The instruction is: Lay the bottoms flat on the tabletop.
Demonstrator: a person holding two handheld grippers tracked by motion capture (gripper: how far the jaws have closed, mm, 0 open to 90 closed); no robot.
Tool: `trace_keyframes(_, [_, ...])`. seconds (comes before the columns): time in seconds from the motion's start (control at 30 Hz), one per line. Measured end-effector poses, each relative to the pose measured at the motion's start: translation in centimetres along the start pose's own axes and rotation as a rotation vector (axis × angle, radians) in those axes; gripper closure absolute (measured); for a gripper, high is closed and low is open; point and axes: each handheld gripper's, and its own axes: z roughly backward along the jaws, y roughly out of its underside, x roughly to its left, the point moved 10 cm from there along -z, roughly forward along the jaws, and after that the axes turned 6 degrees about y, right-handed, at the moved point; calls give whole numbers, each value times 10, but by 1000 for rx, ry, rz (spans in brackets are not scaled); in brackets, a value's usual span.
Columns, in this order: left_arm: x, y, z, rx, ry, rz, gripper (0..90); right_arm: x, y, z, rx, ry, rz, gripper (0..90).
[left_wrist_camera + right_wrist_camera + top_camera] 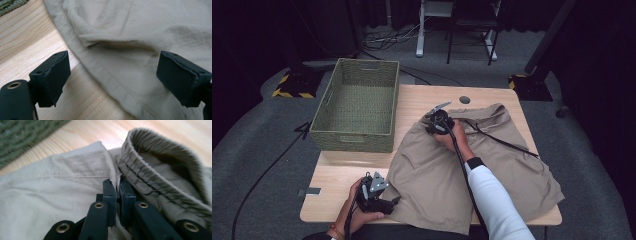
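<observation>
- A pair of beige shorts (pixel 462 170) was seen spread over the right half of a pale wooden surface (pixel 342 175), with a woven green basket (pixel 357 105) standing on the surface's left part, just beside the cloth.
- The right tool (pixel 438 121) was placed at the far edge of the shorts, its jaws drawn together and clamped on a fold of cloth just beside the gathered elastic waistband (pixel 150 177).
- The left tool (pixel 379 200) was held at the near left corner of the shorts, its jaws standing well apart over the stitched hem (pixel 110 80), with nothing pinched.
- The step in hand was judged to be taking hold of the garment at two points for folding or lifting.
- For a clean result, the left tool would best be lowered until both layers of the hem lay between its pads (pixel 56 80) before closing, and the pinch at the waistband kept firm, so that the cloth would rise evenly.
- A dark drawstring (pixel 502 142) was seen trailing loose over the cloth; it could snag.
- How many layers were caught in the right tool could not be told.
- The near edge of the shorts was partly covered by a white sleeve (pixel 497 200).
</observation>
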Motion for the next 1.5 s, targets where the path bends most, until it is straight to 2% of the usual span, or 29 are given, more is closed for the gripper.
trace_keyframes(0.17, [-1, -2, -1, -2, 0, -7, 158, -1, -7, 13, -30, 11, 21, 860])
trace_keyframes(0.27, [-3, -4, -1, -11, 6, -10, 230, -2, -9, 16, -42, 10, 22, 860])
trace_keyframes(0.3, [-5, -5, -1, -13, 18, -11, 279, -2, -10, 16, -44, 8, 23, 860])
trace_keyframes(0.4, [-5, -9, -2, -27, 15, -8, 463, -1, -12, 16, -54, 8, 30, 861])
trace_keyframes(0.53, [-2, -10, 1, -21, 27, 1, 714, 1, -21, 19, -75, 5, 31, 862])
trace_keyframes(0.6, [-1, -8, 3, -15, 25, 2, 812, 2, -27, 22, -90, -4, 30, 862])
trace_keyframes(0.67, [-1, -9, 4, -26, 31, 2, 861, 3, -35, 27, -110, -9, 33, 863])
trace_keyframes(0.77, [-4, -14, 11, -52, 31, -23, 884, 7, -48, 34, -137, -16, 38, 863])
trace_keyframes(0.93, [-12, -30, 26, -133, 57, -52, 888, 12, -70, 48, -175, -24, 45, 863])
trace_keyframes(1.07, [-20, -56, 38, -211, 69, -85, 888, 14, -83, 59, -195, -15, 64, 863])
trace_keyframes(1.13, [-27, -70, 43, -247, 88, -104, 888, 12, -87, 67, -203, -6, 75, 863])
trace_keyframes(1.3, [-43, -108, 53, -332, 112, -158, 889, -2, -87, 87, -218, -10, 75, 862])
trace_keyframes(1.37, [-51, -125, 56, -363, 127, -178, 888, -12, -84, 98, -219, 2, 78, 862])
trace_keyframes(1.5, [-73, -156, 55, -394, 140, -251, 888, -38, -76, 123, -232, 33, 60, 860])
